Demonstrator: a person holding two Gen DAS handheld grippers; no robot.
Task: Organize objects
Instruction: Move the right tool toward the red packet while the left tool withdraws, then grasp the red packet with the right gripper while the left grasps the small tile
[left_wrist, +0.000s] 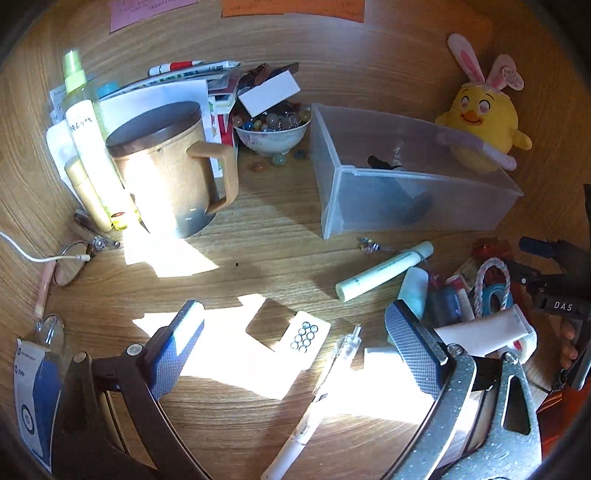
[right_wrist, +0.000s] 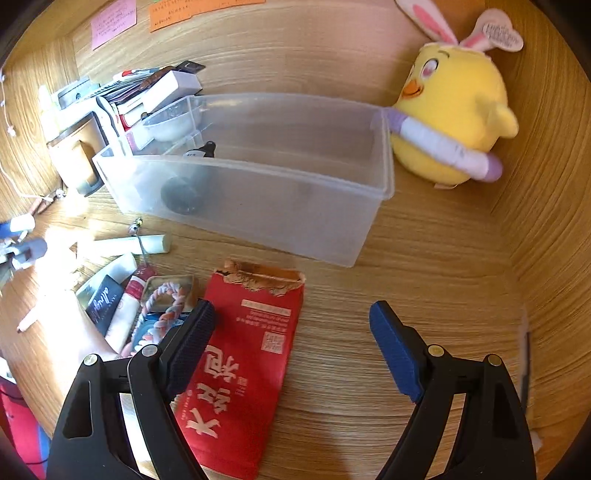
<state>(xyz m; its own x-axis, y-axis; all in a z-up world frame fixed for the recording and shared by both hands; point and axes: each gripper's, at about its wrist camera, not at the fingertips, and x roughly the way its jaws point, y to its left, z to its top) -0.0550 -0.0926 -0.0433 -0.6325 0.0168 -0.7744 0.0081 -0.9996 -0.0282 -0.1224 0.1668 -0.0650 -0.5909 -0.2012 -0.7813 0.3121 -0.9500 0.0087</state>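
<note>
Both right tongs (right_wrist: 291, 343) (spread) flank red packet (right_wrist: 240, 369).

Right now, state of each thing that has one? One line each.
left gripper: open, holding nothing
right gripper: open, holding nothing
clear bin: upright, no lid, dark items inside
mug: upright, lid on
red packet: lying flat, top torn open
bowl: upright, full of marbles
spray bottle: upright, capped
pen: lying flat on desk
</note>
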